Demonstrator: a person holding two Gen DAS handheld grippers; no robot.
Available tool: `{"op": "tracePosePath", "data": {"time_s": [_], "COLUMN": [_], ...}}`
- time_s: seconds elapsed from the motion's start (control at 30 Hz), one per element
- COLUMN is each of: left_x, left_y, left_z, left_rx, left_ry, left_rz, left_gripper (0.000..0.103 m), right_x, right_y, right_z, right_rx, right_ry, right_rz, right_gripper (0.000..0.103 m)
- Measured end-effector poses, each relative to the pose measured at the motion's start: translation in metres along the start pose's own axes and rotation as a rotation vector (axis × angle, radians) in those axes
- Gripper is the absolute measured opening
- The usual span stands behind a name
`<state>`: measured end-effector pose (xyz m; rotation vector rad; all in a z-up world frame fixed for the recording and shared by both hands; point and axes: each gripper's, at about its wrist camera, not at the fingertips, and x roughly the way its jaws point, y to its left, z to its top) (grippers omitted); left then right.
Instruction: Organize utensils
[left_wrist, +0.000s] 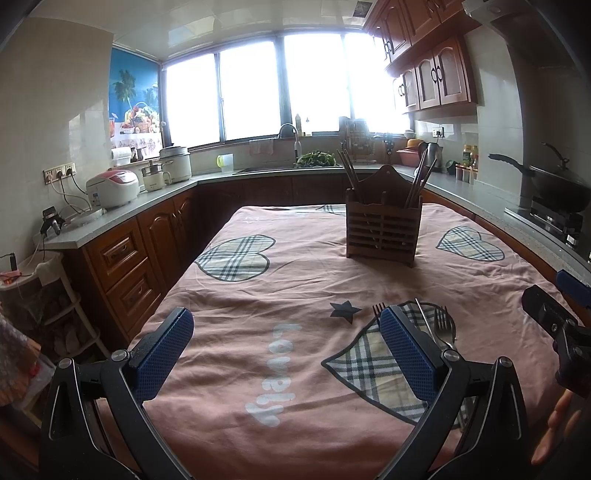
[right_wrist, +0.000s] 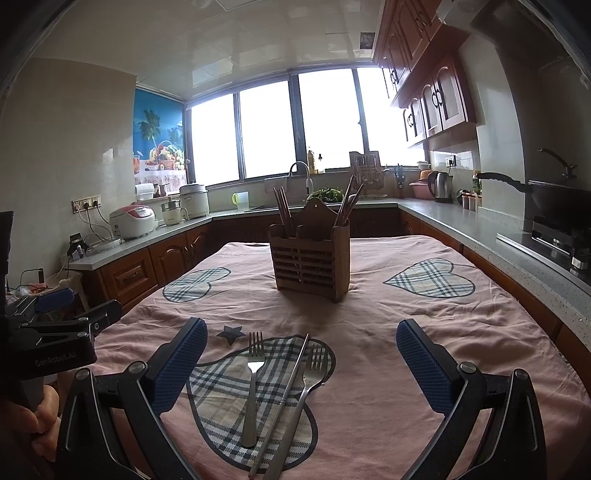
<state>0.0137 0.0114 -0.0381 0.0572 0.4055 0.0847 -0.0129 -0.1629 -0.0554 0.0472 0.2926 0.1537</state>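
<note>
Two steel forks, a left fork (right_wrist: 252, 387) and a right fork (right_wrist: 308, 384), lie on a plaid heart patch near the table's front, with a thin metal chopstick (right_wrist: 291, 391) slanting between them. A wooden slatted utensil holder (right_wrist: 310, 267) stands further back at the middle, with chopsticks (right_wrist: 282, 210) upright in it. My right gripper (right_wrist: 301, 365) hovers open above the forks, holding nothing. My left gripper (left_wrist: 286, 354) is open and empty to the left of the forks (left_wrist: 443, 325); its right finger hides part of them. The holder (left_wrist: 382, 230) stands ahead of it, slightly to the right.
A pink tablecloth (right_wrist: 461, 332) covers the table. Kitchen counters (right_wrist: 480, 229) wrap around it, with a rice cooker (right_wrist: 133, 221), kettle (right_wrist: 443, 186), sink tap (right_wrist: 301, 173) and a wok on the stove (right_wrist: 554, 199). A person's hand (left_wrist: 557, 424) holds the other gripper at the right edge.
</note>
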Motion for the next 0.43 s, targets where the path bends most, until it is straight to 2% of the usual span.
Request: {"op": "tracePosePath", "data": {"time_s": [0.43], "left_x": [0.0079], "left_y": [-0.0024], "left_z": [0.0049], "left_rx": [0.0], "left_ry": [0.012], "left_rz": [-0.018], "left_gripper": [0.103], "right_x": [0.0097], "right_y": [-0.0035], "right_z": [0.0025], "right_rx": [0.01], "right_ry": [0.023], "right_rz": [0.0], "right_gripper": [0.103]}}
